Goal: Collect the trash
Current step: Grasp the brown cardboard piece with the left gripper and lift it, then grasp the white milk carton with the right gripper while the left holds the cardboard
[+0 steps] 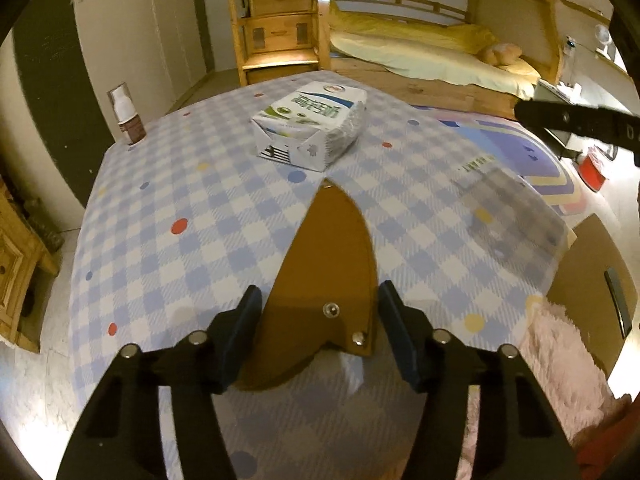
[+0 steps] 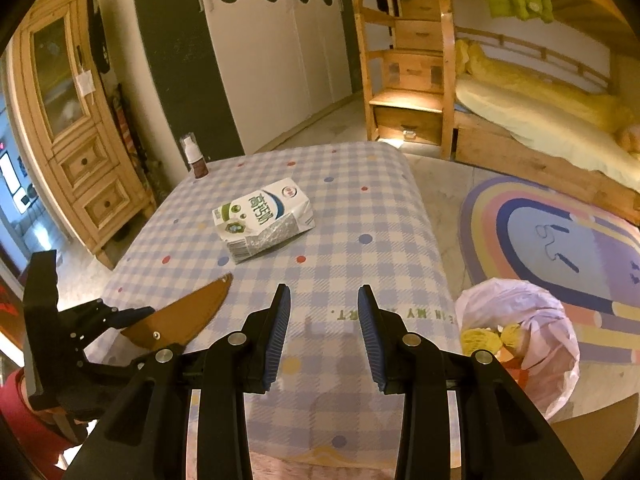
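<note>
Sheath [image 1: 320, 280] sits between the pads of my left tool [image 1: 318, 336], rivets up, point aimed away from me. There is a sliver of gap on each side, so I judge the pads are not pressing on it and I do not count it as gripped. I came at its wide butt end because, as I judge it, that end sits nearest me and gives the pads the most to bear on.

My right tool [image 2: 324, 336] hovers half open with nothing between the pads, over the tabletop [image 2: 380, 208] just right of the sheath. I hold it there to stay near the bag [image 2: 532, 344], which sits off the tabletop edge, right of the sheath, mouth up with yellow scraps already inside; that is where the trash goes.

Beyond the sheath's point lies the milk carton [image 1: 310, 126], crumpled and on its side, likely the next pick. Far left of the sheath, at the tabletop corner, a small pump bottle [image 1: 129, 120] stands upright; I can't tell whether it is trash.
</note>
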A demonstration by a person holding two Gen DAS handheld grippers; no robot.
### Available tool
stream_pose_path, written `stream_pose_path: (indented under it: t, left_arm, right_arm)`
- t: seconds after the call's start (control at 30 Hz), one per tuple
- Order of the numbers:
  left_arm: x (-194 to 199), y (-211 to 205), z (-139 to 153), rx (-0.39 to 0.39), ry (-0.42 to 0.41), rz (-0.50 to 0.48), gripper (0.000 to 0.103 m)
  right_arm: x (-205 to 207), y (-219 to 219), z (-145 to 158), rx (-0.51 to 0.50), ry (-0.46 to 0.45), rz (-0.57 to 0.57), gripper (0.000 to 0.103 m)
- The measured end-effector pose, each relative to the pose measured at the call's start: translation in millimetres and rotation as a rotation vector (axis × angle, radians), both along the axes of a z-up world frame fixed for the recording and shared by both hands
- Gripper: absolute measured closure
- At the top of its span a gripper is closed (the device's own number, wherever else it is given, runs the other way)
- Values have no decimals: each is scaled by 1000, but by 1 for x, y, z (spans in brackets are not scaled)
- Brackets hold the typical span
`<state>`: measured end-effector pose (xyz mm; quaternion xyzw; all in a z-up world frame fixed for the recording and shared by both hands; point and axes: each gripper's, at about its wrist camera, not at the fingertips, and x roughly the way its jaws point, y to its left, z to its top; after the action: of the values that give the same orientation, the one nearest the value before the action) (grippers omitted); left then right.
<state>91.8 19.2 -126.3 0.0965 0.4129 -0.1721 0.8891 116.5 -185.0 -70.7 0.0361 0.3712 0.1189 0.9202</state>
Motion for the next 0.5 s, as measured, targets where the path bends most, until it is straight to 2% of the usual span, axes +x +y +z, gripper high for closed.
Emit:
stream_pose_path:
  t: [0.13, 0.17, 0.2, 0.27, 0.4, 0.5]
  left_arm:
    - [-3, 16, 15, -104, -40, 70, 49]
    - [-4, 20, 19, -126, -53, 87, 50]
    - [-4, 25, 25, -140, -73, 110, 50]
    - [-1, 35, 33, -150, -105, 166, 50]
    - [11, 49, 42, -180, -127, 237, 50]
    - [24, 54, 43, -170, -124, 267, 50]
  right_arm:
    - [6, 5, -1, -9, 3, 17, 66]
    - [7, 7, -2, -9, 2, 20, 64]
    - [10, 8, -2, -4, 0, 25, 56]
    - [19, 14, -1, 2, -6, 35, 48]
    - [37, 33, -4, -10, -3, 75, 48]
    - [53, 44, -6, -20, -1, 87, 48]
